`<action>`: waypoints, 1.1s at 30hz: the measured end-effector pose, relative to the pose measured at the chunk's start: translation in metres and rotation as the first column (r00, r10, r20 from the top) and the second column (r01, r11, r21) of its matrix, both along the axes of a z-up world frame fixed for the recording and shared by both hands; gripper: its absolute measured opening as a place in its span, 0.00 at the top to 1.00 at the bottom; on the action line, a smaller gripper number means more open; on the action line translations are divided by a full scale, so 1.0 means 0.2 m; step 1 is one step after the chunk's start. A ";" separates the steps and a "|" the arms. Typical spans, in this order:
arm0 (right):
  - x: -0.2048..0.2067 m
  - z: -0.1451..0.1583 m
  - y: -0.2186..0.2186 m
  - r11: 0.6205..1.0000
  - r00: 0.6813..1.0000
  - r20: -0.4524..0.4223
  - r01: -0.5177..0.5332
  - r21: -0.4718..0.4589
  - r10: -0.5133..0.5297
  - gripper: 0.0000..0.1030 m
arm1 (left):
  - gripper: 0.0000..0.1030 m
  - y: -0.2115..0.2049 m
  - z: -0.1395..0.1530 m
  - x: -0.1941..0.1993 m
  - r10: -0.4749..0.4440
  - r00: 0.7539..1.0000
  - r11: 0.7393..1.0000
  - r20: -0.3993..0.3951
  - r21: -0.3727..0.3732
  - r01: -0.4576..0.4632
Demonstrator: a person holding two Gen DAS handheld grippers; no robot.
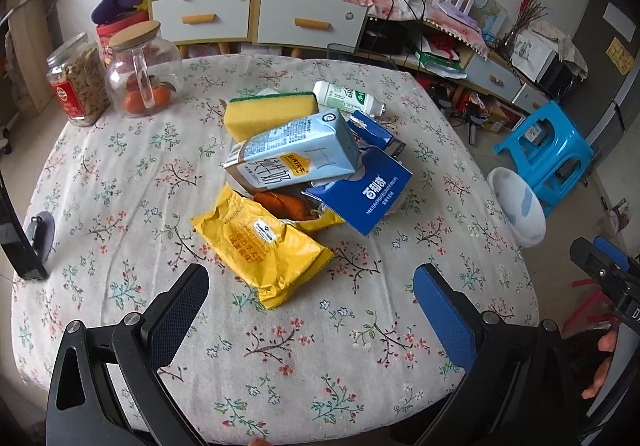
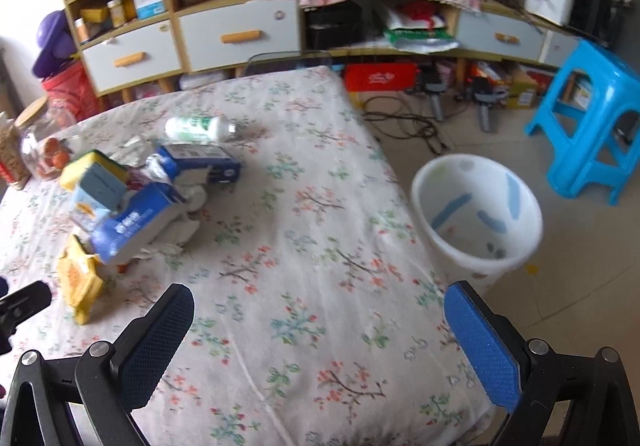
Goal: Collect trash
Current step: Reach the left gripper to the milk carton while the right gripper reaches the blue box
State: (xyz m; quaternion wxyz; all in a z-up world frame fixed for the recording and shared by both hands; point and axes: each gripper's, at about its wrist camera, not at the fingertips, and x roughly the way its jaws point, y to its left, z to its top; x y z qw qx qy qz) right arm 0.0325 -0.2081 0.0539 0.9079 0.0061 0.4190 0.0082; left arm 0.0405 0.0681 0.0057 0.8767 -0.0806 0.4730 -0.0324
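Note:
A heap of trash lies mid-table: a yellow snack bag (image 1: 262, 250), a pale blue milk carton (image 1: 296, 153), a dark blue box (image 1: 360, 191), a yellow-green sponge (image 1: 270, 109) and a white bottle (image 1: 346, 97). My left gripper (image 1: 310, 286) is open just short of the yellow bag, nothing between its fingers. From the right wrist the same heap sits at the left: blue box (image 2: 132, 224), bottle (image 2: 198, 127), yellow bag (image 2: 80, 282). My right gripper (image 2: 318, 316) is open over the table's near edge. A white bin (image 2: 478, 219) stands on the floor beside the table.
Two glass jars (image 1: 142, 71) stand at the table's far left corner. A blue plastic stool (image 2: 588, 125) is beyond the bin. Shelves and drawers (image 1: 236, 13) line the back wall, with cables on the floor. A dark stand (image 1: 36, 242) sits at the table's left edge.

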 end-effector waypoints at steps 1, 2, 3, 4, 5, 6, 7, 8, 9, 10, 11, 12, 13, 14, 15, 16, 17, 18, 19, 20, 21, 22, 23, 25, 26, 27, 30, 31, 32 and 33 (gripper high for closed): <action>0.02 0.01 0.01 1.000 1.000 -0.011 -0.015 0.009 0.015 0.00 | 0.00 0.01 0.00 0.02 -0.001 1.000 1.000 -0.010 0.009 0.001; 0.06 0.02 0.02 0.999 0.999 -0.028 -0.040 0.023 0.040 0.00 | 0.00 0.03 -0.01 0.05 0.006 1.000 1.000 -0.020 0.011 -0.006; 0.10 0.03 0.04 0.998 0.997 -0.041 -0.061 0.028 0.062 0.00 | 0.00 0.05 -0.01 0.08 0.012 1.000 1.000 -0.026 0.008 -0.012; 0.14 0.02 0.05 0.996 0.994 -0.065 -0.083 0.022 0.085 0.00 | 0.00 0.06 -0.01 0.11 0.013 1.000 1.000 -0.028 0.011 -0.013; 0.18 0.02 0.07 0.995 0.991 -0.089 -0.098 0.005 0.098 0.00 | 0.00 0.07 -0.01 0.13 0.011 1.000 1.000 -0.028 0.019 -0.011; 0.23 0.01 0.09 0.994 0.989 -0.106 -0.110 -0.016 0.108 0.00 | 0.00 0.07 -0.01 0.17 0.009 1.000 1.000 -0.026 0.028 -0.008; 0.28 0.00 0.11 0.992 0.986 -0.119 -0.122 -0.028 0.118 0.00 | 0.00 0.07 -0.01 0.19 0.001 1.000 1.000 -0.023 0.028 0.000; 0.30 -0.02 0.11 0.992 0.984 -0.129 -0.126 -0.032 0.120 0.00 | 0.00 0.06 -0.01 0.23 -0.014 1.000 0.999 -0.021 0.031 0.014; 0.35 -0.04 0.12 0.991 0.982 -0.148 -0.127 -0.038 0.120 0.00 | 0.00 0.05 -0.02 0.25 -0.027 0.999 0.999 -0.024 0.033 0.027; 0.38 -0.05 0.12 0.991 0.980 -0.158 -0.129 -0.039 0.121 0.00 | 0.00 0.04 -0.02 0.28 -0.036 0.999 0.999 -0.031 0.034 0.037; 0.41 -0.07 0.13 0.990 0.977 -0.174 -0.135 -0.043 0.126 0.00 | 0.01 0.03 -0.03 0.31 -0.045 0.998 0.998 -0.037 0.037 0.046; 0.44 -0.08 0.13 0.989 0.973 -0.188 -0.141 -0.047 0.130 0.00 | 0.01 0.01 -0.04 0.34 -0.052 0.998 0.997 -0.043 0.051 0.054; 0.46 -0.09 0.13 0.988 0.971 -0.200 -0.145 -0.051 0.132 0.00 | 0.01 -0.01 -0.05 0.37 -0.056 0.997 0.996 -0.047 0.069 0.059; 0.49 -0.10 0.13 0.988 0.969 -0.208 -0.146 -0.055 0.132 0.00 | 0.01 -0.04 -0.06 0.40 -0.064 0.997 0.993 -0.047 0.098 0.069; 0.51 -0.11 0.13 0.987 0.968 -0.215 -0.147 -0.057 0.132 0.00 | 0.01 -0.06 -0.06 0.43 -0.071 0.996 0.989 -0.046 0.124 0.076; 0.53 -0.12 0.13 0.987 0.966 -0.222 -0.149 -0.059 0.133 0.00 | 0.02 -0.09 -0.07 0.45 -0.079 0.996 0.985 -0.042 0.154 0.084; 0.56 -0.13 0.12 0.987 0.965 -0.227 -0.150 -0.058 0.133 0.00 | 0.02 -0.12 -0.08 0.47 -0.088 0.995 0.979 -0.038 0.183 0.093; 0.59 -0.13 0.11 0.988 0.964 -0.232 -0.144 -0.052 0.129 0.00 | 0.02 -0.14 -0.09 0.49 -0.094 0.995 0.974 -0.039 0.205 0.100; 0.62 -0.14 0.09 0.990 0.965 -0.232 -0.137 -0.046 0.122 0.00 | 0.04 -0.16 -0.10 0.52 -0.099 0.994 0.969 -0.043 0.221 0.106; 0.64 -0.14 0.07 0.991 0.966 -0.231 -0.126 -0.039 0.113 0.00 | 0.06 -0.17 -0.12 0.54 -0.101 0.994 0.967 -0.049 0.229 0.110; 0.66 -0.15 0.05 0.993 0.968 -0.229 -0.116 -0.033 0.106 0.00 | 0.07 -0.18 -0.13 0.56 -0.102 0.993 0.966 -0.053 0.233 0.112; 0.68 -0.16 0.02 0.994 0.969 -0.226 -0.103 -0.025 0.094 0.00 | 0.08 -0.19 -0.14 0.57 -0.103 0.993 0.964 -0.058 0.239 0.114; 0.69 -0.17 0.00 0.996 0.970 -0.227 -0.092 -0.015 0.086 0.00 | 0.09 -0.20 -0.16 0.58 -0.107 0.992 0.962 -0.063 0.245 0.119; 0.71 -0.21 -0.04 0.997 0.970 -0.229 -0.080 0.009 0.080 0.00 | 0.11 -0.21 -0.18 0.60 -0.112 0.991 0.958 -0.066 0.259 0.126; 0.72 -0.24 -0.06 0.997 0.970 -0.233 -0.072 0.024 0.076 0.00 | 0.12 -0.22 -0.18 0.61 -0.112 0.992 0.954 -0.062 0.272 0.124; 0.73 -0.27 -0.08 0.997 0.967 -0.246 -0.064 0.032 0.070 0.00 | 0.14 -0.22 -0.18 0.62 -0.112 0.992 0.953 -0.056 0.278 0.123; 0.75 -0.36 -0.10 0.997 0.945 -0.322 -0.051 0.052 0.065 0.00 | 0.22 -0.21 -0.17 0.63 -0.111 0.993 0.950 -0.041 0.287 0.118; 0.76 -0.36 -0.10 0.996 0.942 -0.327 -0.059 0.067 0.078 0.00 | 0.25 -0.21 -0.16 0.63 -0.111 0.993 0.951 -0.033 0.285 0.116; 0.77 -0.37 -0.10 0.994 0.940 -0.331 -0.061 0.085 0.086 0.00 | 0.28 -0.20 -0.15 0.63 -0.112 0.994 0.952 -0.020 0.285 0.113; 0.78 -0.37 -0.10 0.993 0.939 -0.332 -0.056 0.100 0.087 0.00 | 0.30 -0.19 -0.13 0.63 -0.112 0.994 0.951 -0.008 0.288 0.110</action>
